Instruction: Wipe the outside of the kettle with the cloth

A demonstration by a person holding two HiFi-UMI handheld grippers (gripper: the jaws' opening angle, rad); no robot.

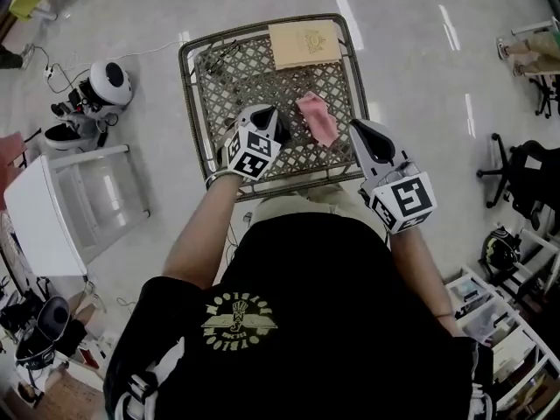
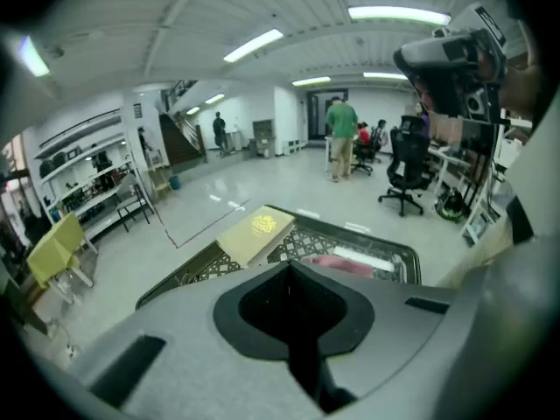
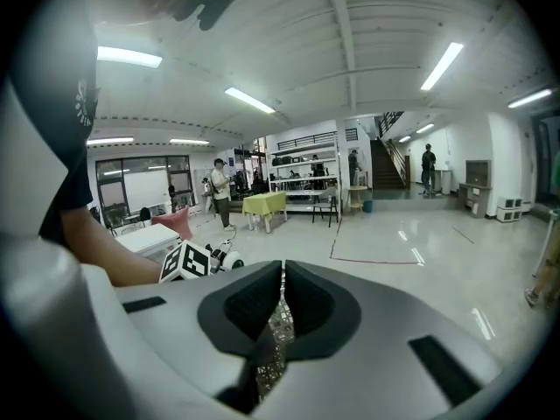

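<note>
Since no view shows a kettle, the first hazard is a missing item: nothing on the lattice table (image 1: 199, 103) is there to be wiped, and picking up the cloth serves little until the kettle is found. Near-left part of the table: left gripper (image 1: 269, 116), jaws pressed together, nothing between them, tilted down over the mesh. Brought lower like this, the closed tips would probably jab the lattice or shove the cloth aside, so the jaws need spreading first. Near-right corner of the table: right gripper (image 1: 360, 129), jaws pressed together but for a hairline slit that shows only mesh, empty. The same fault applies, and a move inward could strike the table's raised rim. Middle of the table, toward its right side: pink cloth (image 1: 317, 116), one piece, lying loose on the mesh between the two grippers and apart from both. Being thin and limp, it may sag into the openings, so a pinch could catch wire with the fabric or take only a corner and leave the rest trailing. Far edge of the table: tan box (image 1: 304, 44) with a gold emblem, lying flat, well apart from the cloth. A wide sweep across the mesh could knock it over the rim. Far-left corner of the table: a thin dark object (image 1: 219, 55), too small to identify, which could snag a dragged cloth.
</note>
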